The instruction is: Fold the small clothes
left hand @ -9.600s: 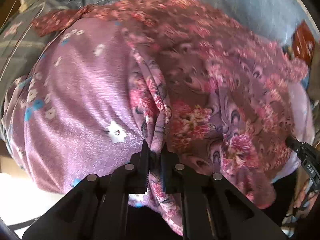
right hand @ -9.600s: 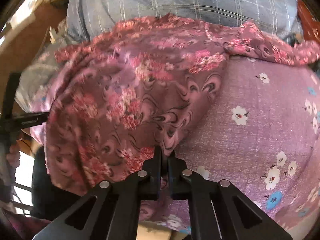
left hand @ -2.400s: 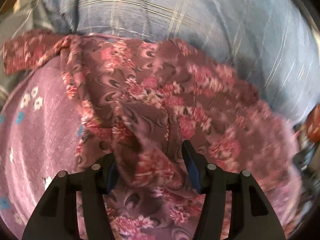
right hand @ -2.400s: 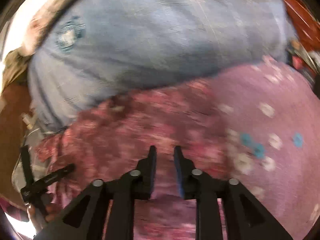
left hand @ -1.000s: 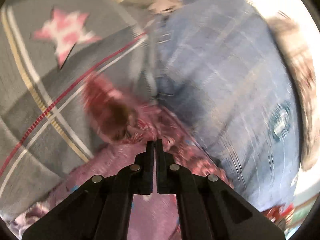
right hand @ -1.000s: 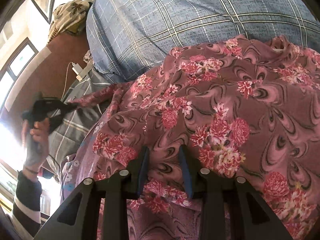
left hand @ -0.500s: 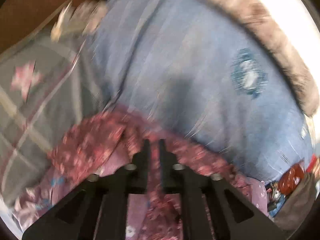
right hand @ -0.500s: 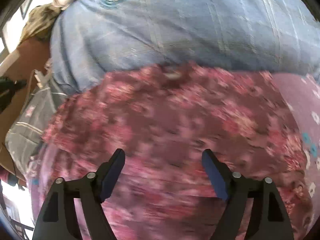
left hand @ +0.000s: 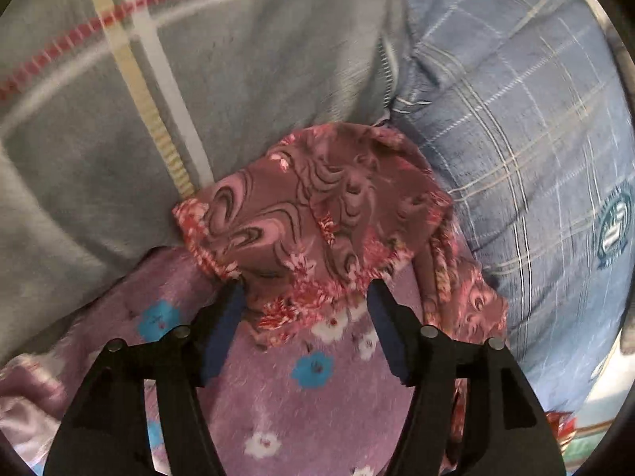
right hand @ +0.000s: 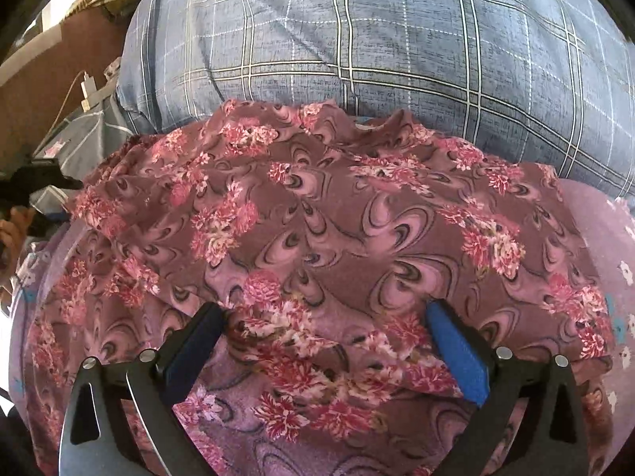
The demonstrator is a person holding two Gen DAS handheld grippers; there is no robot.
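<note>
On my left side, my left gripper (left hand: 303, 291) is opening: a second ago its jaws were pressed shut, and now the blue pads (left hand: 222, 329) stand apart with a corner of the floral garment (left hand: 317, 214) lying loose between them, neither pad pressing on it. That corner, maroon with pink swirls and red flowers, rests on the purple flowered blanket (left hand: 285, 388) where the blanket meets the grey striped cushion (left hand: 158, 79) to the left and the blue plaid pillow (left hand: 516, 139) to the right. A second ago this view was blurred and aimed higher at the cushion's pink star; now it looks down close onto the cloth. Moving right, my right gripper (right hand: 325, 317) is also opening and stands very wide, whereas a second ago its jaws were only a little apart over the fabric. The floral garment (right hand: 317, 218) spreads across the whole middle of this view, rumpled, with a folded edge running between the fingers; the blue pad (right hand: 456, 349) on the right touches nothing that I can see for certain. Behind it sits the blue plaid pillow (right hand: 397, 39), and at the far left edge a hand (right hand: 14, 222) holds the other gripper, lower than it was a second ago.
</note>
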